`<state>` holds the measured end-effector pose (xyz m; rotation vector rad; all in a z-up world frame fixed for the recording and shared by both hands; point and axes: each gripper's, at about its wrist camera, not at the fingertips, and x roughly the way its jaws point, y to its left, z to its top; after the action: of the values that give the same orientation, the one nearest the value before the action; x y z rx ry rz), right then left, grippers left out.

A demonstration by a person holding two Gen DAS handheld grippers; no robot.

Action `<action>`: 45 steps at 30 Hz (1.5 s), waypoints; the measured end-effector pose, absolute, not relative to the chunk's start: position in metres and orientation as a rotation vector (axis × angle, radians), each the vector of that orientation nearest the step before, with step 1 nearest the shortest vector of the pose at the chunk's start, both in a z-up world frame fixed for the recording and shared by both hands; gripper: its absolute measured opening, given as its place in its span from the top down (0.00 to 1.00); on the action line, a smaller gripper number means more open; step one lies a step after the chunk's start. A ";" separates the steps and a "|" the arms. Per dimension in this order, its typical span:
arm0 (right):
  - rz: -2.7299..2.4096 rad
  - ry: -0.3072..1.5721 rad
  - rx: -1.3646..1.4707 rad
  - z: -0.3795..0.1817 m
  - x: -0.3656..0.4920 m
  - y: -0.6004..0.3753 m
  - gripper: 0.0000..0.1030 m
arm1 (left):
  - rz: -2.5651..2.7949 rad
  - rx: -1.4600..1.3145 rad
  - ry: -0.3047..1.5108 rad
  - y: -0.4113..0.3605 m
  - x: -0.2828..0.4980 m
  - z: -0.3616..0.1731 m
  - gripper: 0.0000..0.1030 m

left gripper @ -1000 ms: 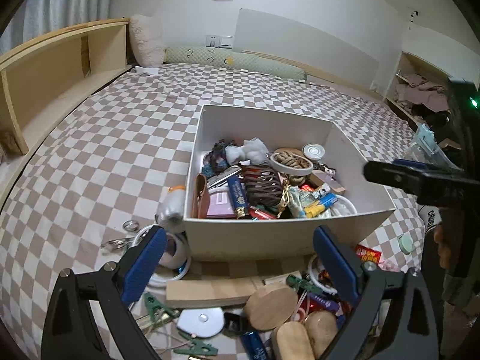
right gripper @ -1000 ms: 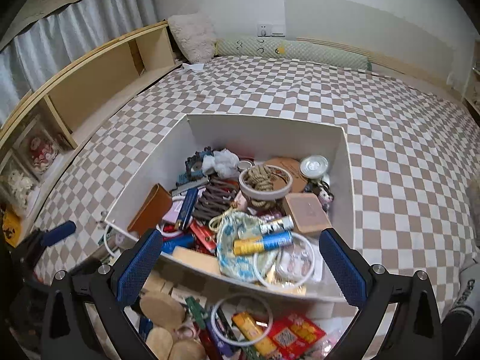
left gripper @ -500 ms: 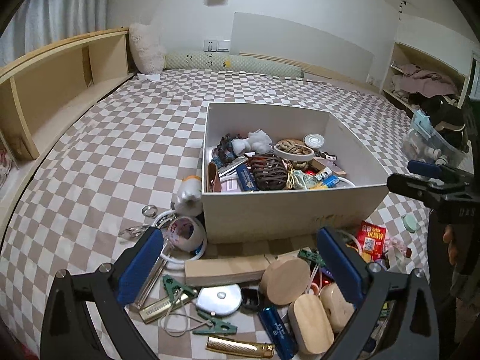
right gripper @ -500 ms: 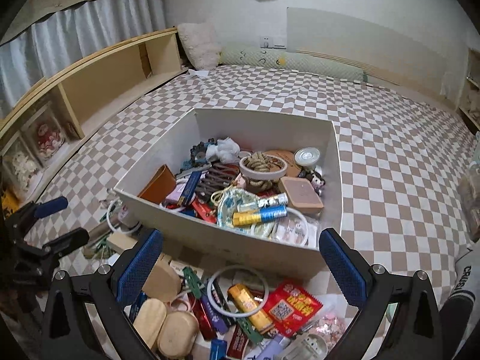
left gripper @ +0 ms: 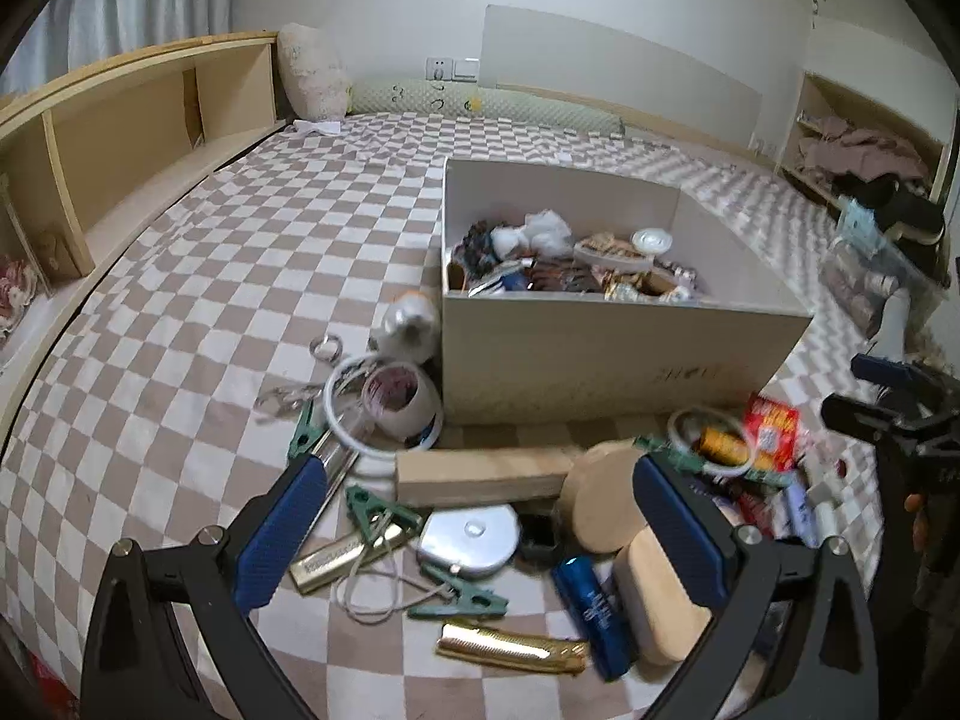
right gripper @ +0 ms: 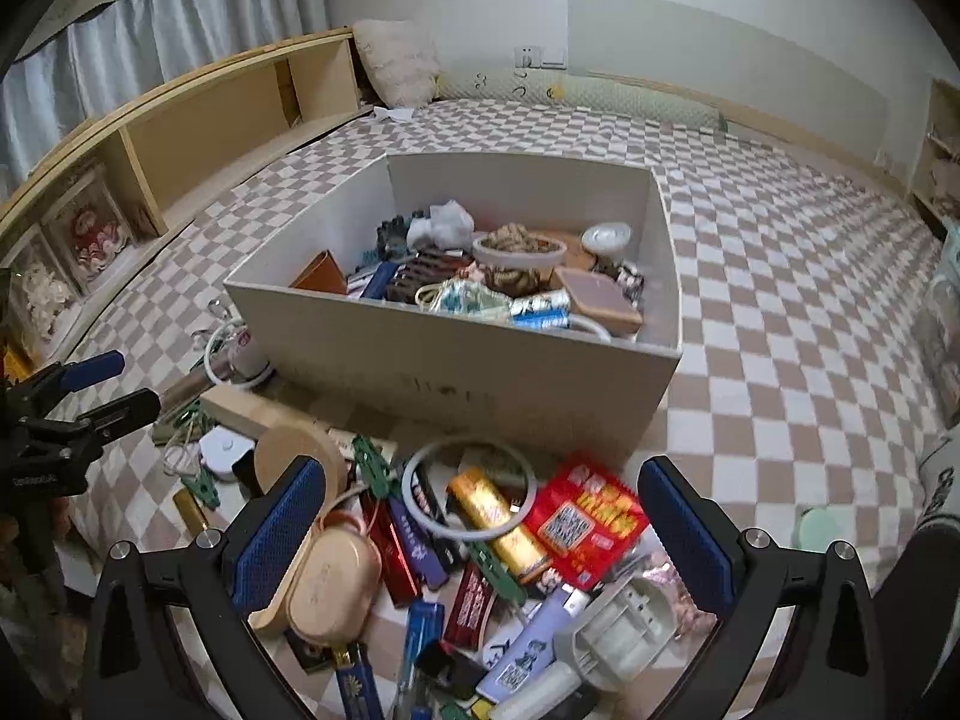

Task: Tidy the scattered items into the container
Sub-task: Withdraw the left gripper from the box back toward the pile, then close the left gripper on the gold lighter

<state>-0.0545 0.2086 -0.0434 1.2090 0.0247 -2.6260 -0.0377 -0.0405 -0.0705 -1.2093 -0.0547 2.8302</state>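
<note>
A white open box (left gripper: 600, 360) (right gripper: 480, 372) holding several small items stands on the checkered bedspread. Scattered items lie in front of it. In the left wrist view: a wooden block (left gripper: 480, 474), a round wooden disc (left gripper: 606, 504), a silver round tin (left gripper: 471, 540), green clips (left gripper: 378, 510), a gold comb (left gripper: 510, 651), a tape roll (left gripper: 399, 399). In the right wrist view: a white ring (right gripper: 468, 489), a gold bar (right gripper: 498, 522), a red packet (right gripper: 591, 516), a tan case (right gripper: 333, 591). My left gripper (left gripper: 480, 540) is open and empty above the pile. My right gripper (right gripper: 480, 540) is open and empty above it too.
A wooden shelf unit (left gripper: 120, 138) runs along the left edge of the bed. A pillow (left gripper: 312, 81) and bolster lie at the far wall. The right gripper shows in the left wrist view (left gripper: 894, 408); the left gripper shows in the right wrist view (right gripper: 78, 402).
Both grippers have pulled back and dropped lower, from over the box to above the scattered pile in front of it. Both stay open and empty.
</note>
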 end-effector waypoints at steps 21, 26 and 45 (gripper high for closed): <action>-2.564 -0.080 1.261 -0.089 -0.035 0.213 0.00 | 2.725 -1.366 0.006 -0.045 -0.014 -0.122 0.02; -2.562 -0.098 1.281 -0.097 -0.034 0.217 0.00 | 2.654 -1.398 0.084 -0.037 -0.007 -0.135 0.03; -2.514 -0.087 1.265 -0.109 -0.033 0.215 0.00 | 2.521 -1.408 0.159 -0.022 0.004 -0.151 0.26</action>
<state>-0.0330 0.2151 -0.1095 1.2650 -0.0867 -2.5138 0.0040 -0.0215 -0.1515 -1.4083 0.1591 2.5208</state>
